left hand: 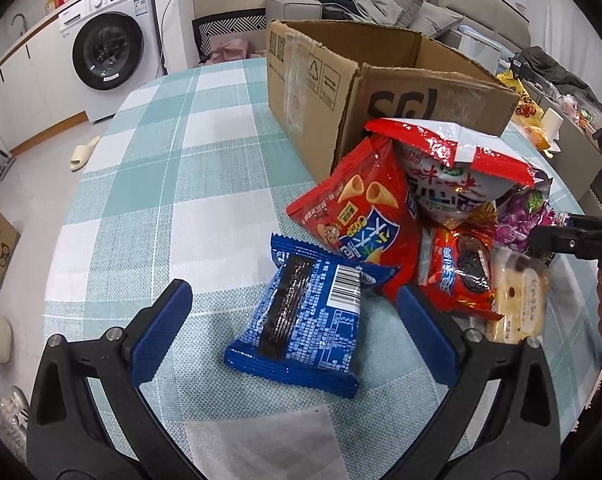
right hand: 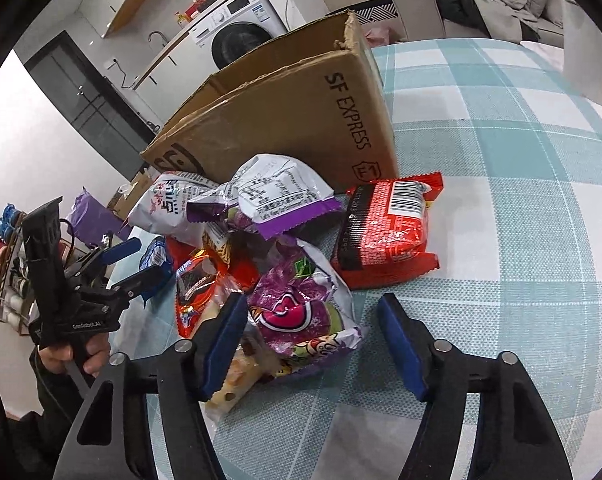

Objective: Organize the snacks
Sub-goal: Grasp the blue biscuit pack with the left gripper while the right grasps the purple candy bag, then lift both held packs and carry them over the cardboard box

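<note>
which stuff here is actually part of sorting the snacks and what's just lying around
For the job:
- cardboard box
- blue cookie pack, between the left gripper fingers
- red cone-crisp bag
- purple bag, between the right gripper fingers
- red barcode pack

Just lying about:
- washing machine
- slipper
- sofa with clothes

Left gripper [left hand: 295,328] black frame, 2 blue pads, silver screws, right gripper [right hand: 311,340] alike

box interior [left hand: 381,46]: hidden | white snack bag [left hand: 453,176]: partly buried | right gripper [left hand: 573,240]: edge-cropped
</note>
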Demonstrator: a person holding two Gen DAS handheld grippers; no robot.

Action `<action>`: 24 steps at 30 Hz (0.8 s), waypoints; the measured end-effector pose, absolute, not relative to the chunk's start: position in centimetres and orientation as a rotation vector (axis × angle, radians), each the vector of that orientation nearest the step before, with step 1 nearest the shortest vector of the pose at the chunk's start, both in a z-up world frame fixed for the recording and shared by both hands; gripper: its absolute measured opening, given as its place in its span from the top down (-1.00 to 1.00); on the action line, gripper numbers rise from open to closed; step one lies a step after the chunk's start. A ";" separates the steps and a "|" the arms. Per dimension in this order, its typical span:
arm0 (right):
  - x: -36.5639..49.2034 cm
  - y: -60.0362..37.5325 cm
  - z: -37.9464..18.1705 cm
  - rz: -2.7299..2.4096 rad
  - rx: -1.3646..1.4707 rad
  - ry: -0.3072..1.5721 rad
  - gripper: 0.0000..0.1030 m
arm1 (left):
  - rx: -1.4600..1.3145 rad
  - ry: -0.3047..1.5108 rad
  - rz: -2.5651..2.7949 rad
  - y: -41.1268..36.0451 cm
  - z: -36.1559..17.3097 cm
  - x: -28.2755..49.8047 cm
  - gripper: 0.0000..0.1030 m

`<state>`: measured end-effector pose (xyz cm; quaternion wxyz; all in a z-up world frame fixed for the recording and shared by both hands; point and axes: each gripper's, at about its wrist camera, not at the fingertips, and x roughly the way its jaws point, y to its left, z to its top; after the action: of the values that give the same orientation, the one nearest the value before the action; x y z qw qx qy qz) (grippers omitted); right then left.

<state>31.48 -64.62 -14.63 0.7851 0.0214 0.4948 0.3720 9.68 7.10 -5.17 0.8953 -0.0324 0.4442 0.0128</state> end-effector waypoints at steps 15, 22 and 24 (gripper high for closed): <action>30.8 -63.7 -13.7 0.808 -0.044 1.013 0.01 | -0.057 0.969 -0.036 7.0 -6.6 10.7 -0.09; 30.5 -64.1 -13.0 0.796 -0.081 0.980 0.12 | -0.051 0.950 -0.060 7.1 -6.5 10.5 0.18; 30.5 -64.3 -12.9 0.796 -0.083 0.973 0.14 | -0.044 0.931 -0.066 6.8 -6.0 10.1 0.18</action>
<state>30.47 -64.31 -12.92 0.8081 -0.0389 0.4548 0.3723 10.10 6.77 -5.99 0.8928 -0.0212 0.4488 -0.0320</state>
